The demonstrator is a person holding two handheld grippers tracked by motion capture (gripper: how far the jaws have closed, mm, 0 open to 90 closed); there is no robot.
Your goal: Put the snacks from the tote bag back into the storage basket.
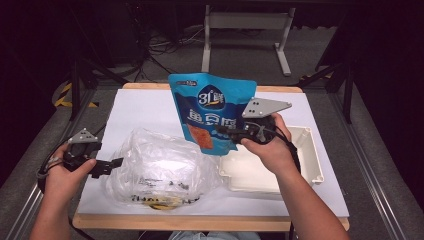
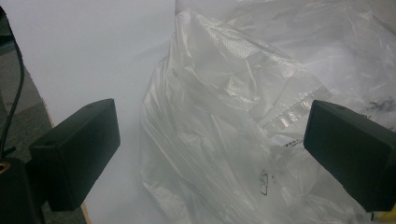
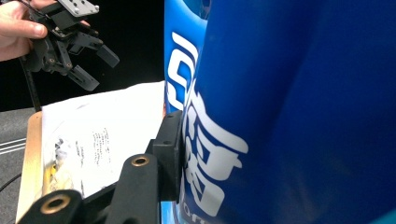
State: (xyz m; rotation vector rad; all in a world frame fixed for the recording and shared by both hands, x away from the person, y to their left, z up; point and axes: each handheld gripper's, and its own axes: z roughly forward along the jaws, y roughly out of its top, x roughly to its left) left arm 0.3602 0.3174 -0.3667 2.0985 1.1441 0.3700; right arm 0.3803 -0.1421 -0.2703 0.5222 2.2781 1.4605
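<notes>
Overhead, a person's right hand (image 1: 267, 145) holds the right hand-held gripper (image 1: 227, 132) raised above the counter (image 1: 150, 107), its jaws clamped on the lower right edge of a blue snack pouch (image 1: 211, 112) that stands upright in the air over the middle of the white surface. The forearm comes in from the near right, wrist bent toward the left. At the near left, the left hand (image 1: 62, 172) grips the left hand-held gripper (image 1: 118, 165) level and low, pointing right, with its jaws spread wide and nothing between them; the tips sit just beside the left edge of a crumpled clear plastic bag (image 1: 160, 167).

From the right gripper view the pouch (image 3: 289, 107) crowds the lens, one black jaw pressed flat against its printed face, while the other jaw is hidden behind the pouch. The white lettering is cut off and cannot be read whole. The left hand-held gripper (image 3: 95, 67) appears far off at upper left, jaws apart.

From the left gripper view the two black jaws frame the bag (image 2: 243, 121), whose folds blur together; small dark print on it is too faint to make out.

A shallow white plastic tray (image 1: 312, 155) lies at the near right of the counter, partly covered by the right hand; its visible part looks bare. The bag's contents cannot be told, beyond a yellow and black patch at its near edge.
</notes>
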